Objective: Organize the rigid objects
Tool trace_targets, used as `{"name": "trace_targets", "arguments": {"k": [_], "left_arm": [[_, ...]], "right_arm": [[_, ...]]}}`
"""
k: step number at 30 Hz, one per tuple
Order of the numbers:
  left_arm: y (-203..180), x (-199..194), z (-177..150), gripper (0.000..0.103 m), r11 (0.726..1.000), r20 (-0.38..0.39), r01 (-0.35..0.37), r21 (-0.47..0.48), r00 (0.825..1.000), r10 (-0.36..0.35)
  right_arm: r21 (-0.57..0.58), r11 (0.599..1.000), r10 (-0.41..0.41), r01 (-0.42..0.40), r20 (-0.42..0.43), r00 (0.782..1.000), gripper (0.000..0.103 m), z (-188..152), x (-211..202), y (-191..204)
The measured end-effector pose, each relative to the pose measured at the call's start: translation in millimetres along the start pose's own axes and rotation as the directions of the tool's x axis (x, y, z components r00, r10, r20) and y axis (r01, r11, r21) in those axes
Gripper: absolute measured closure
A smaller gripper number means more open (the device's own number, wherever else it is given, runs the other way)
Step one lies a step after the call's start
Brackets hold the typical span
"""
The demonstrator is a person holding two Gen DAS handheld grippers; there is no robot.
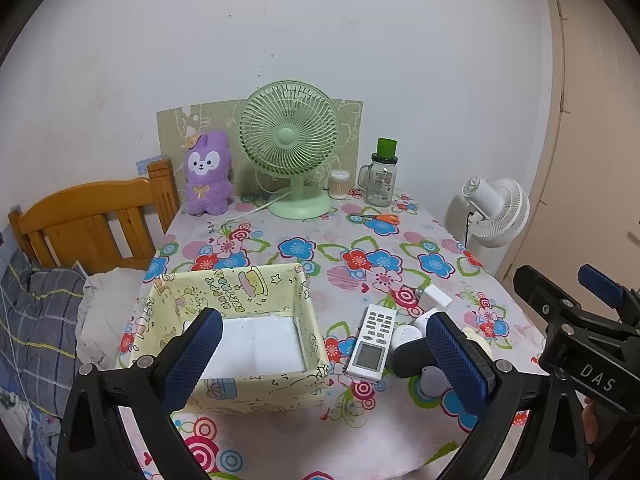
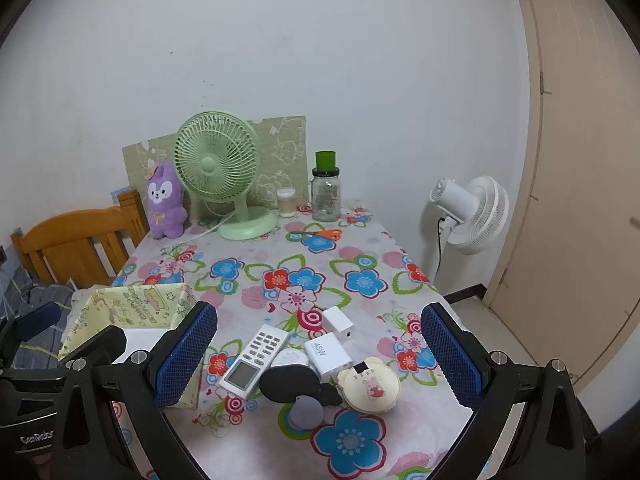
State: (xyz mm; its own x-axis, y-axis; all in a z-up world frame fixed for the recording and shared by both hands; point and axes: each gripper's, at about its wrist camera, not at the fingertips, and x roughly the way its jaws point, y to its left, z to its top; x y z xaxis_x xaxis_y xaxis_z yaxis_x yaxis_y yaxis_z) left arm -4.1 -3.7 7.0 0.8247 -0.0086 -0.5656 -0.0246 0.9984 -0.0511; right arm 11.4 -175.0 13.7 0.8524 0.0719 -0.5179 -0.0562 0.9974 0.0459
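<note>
Left gripper (image 1: 324,364): nearest the left wrist view, its blue fingers (image 1: 192,356) spread wide, pinching nothing, hovering over the near rim of the box.
Right gripper (image 2: 318,356): fingers (image 2: 450,354) spread just as wide and empty, framing the clutter, likely lined up for a first pick.
Clutter: bunched at the near right of the counter (image 2: 360,240), just right of the box: white remote (image 2: 256,360), black case (image 2: 294,382), grey disc (image 2: 306,412), two white chargers (image 2: 328,354), round cream bunny case (image 2: 370,386).
Box (image 1: 236,340): yellow cartoon fabric, open top, bare white floor; nothing in it, so sorting looks unstarted.
Far edge: green fan (image 1: 290,144), purple plush (image 1: 208,174), glass jar (image 1: 380,180) with green lid, orange scissors (image 1: 378,218).
</note>
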Motion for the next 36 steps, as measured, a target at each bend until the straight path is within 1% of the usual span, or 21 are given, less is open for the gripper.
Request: {"name": "trace_targets", "arguments": {"k": [3, 12, 36], "left_arm": [[-2.6, -0.3, 0.7, 0.0, 1.0, 0.004, -0.003, 0.005, 1.0, 0.003], [-1.3, -0.7, 1.9, 0.0, 1.0, -0.002, -0.003, -0.002, 1.0, 0.003], [1.2, 0.1, 3.5, 0.002, 1.0, -0.003, -0.01, -0.002, 1.0, 0.01]], "right_arm": [[-0.005, 1.0, -0.011, 0.011, 0.006, 1.0, 0.0, -0.1, -1.0, 0.4], [0.0, 1.0, -0.01, 0.01, 0.006, 1.0, 0.0, 1.2, -1.7, 0.1], [0.026, 1.0, 0.013, -0.013, -0.01, 1.0, 0.0, 2.1, 0.7, -5.3]]}}
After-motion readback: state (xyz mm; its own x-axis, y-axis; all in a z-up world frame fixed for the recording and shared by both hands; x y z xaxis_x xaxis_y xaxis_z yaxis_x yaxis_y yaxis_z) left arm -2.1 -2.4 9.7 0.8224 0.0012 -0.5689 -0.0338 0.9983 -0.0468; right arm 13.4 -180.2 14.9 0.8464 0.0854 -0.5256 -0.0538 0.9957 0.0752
